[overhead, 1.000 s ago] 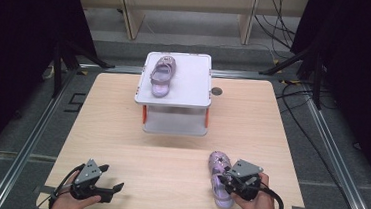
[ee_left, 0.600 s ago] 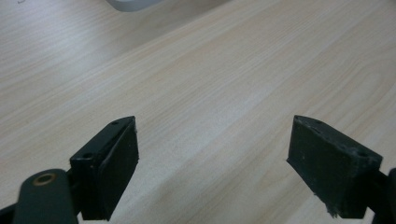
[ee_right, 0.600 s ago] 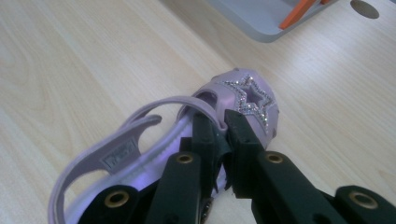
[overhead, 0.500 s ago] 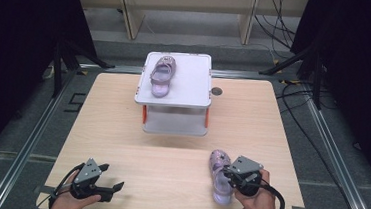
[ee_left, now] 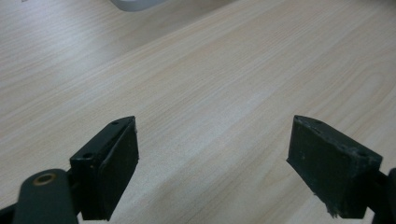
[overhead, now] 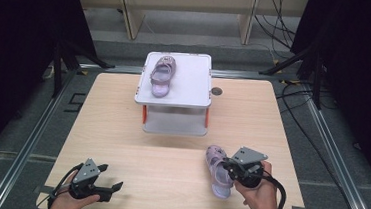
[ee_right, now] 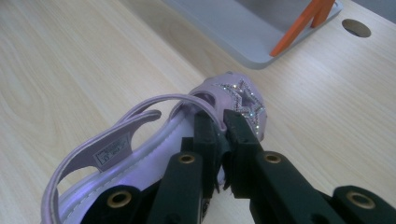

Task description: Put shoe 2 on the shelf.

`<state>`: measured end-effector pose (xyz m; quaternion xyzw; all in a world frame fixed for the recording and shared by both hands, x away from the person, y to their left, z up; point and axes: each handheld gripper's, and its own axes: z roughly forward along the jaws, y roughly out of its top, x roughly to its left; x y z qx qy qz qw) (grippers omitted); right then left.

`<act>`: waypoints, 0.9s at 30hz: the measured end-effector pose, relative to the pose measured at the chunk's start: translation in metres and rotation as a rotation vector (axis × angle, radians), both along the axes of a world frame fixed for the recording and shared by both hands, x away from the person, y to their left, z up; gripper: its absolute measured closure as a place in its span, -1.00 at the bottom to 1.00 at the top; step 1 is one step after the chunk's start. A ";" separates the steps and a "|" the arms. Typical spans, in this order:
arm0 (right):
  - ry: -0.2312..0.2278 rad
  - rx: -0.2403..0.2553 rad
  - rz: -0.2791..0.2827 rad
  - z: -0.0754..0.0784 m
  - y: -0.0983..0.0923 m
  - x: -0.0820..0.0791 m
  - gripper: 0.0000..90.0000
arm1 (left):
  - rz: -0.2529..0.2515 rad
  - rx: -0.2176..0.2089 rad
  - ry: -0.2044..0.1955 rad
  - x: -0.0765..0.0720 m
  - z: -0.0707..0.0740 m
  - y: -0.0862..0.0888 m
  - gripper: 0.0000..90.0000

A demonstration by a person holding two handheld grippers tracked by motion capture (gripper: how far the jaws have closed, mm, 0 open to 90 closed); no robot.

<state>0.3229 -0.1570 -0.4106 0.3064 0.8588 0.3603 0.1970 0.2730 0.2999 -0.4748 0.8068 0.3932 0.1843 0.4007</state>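
While the right tool (overhead: 224, 167) pinches the upper strap of a lilac sandal (overhead: 216, 174), its jaws have just been closing and now stand clenched on that strap beside the glittery star at the toe, as the right gripper view shows (ee_right: 223, 133). Seen from the high view, this sandal (ee_right: 140, 154) sits at the near right part of the table (overhead: 181, 134), in front of the white two-tier stand (overhead: 174, 91) and a little to its right, well apart from it. Its sole looks close to the wood, and whether it touches the table cannot be told. A second lilac sandal (overhead: 161, 75) lies on the top deck of the stand, toward the left side of that deck, with its toe pointing away from the person. The left tool (overhead: 111, 191) rests low over the near left part of the table, far to the left of the held sandal; in the left gripper view its jaws are spread wide, released, with bare wood between them (ee_left: 212, 158)
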 end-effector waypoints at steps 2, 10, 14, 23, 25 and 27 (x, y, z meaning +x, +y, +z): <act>0.015 0.019 0.005 0.003 0.000 0.003 0.89 | 0.005 -0.008 0.000 0.000 0.000 0.000 -0.65; 0.069 0.078 0.034 0.025 0.005 0.017 0.89 | 0.018 -0.033 0.000 0.000 0.000 0.001 -0.65; 0.086 0.100 0.059 0.038 0.008 0.025 0.88 | 0.015 -0.012 0.005 0.001 0.000 0.003 -0.65; 0.084 0.123 0.119 0.080 0.027 0.035 0.88 | 0.018 -0.037 0.006 0.000 -0.001 0.002 -0.65; 0.070 0.131 0.134 0.088 0.030 0.038 0.88 | 0.013 -0.005 0.013 0.001 -0.002 0.004 -0.65; 0.062 0.140 0.139 0.095 0.033 0.041 0.88 | 0.016 -0.009 0.015 0.001 -0.002 0.004 -0.65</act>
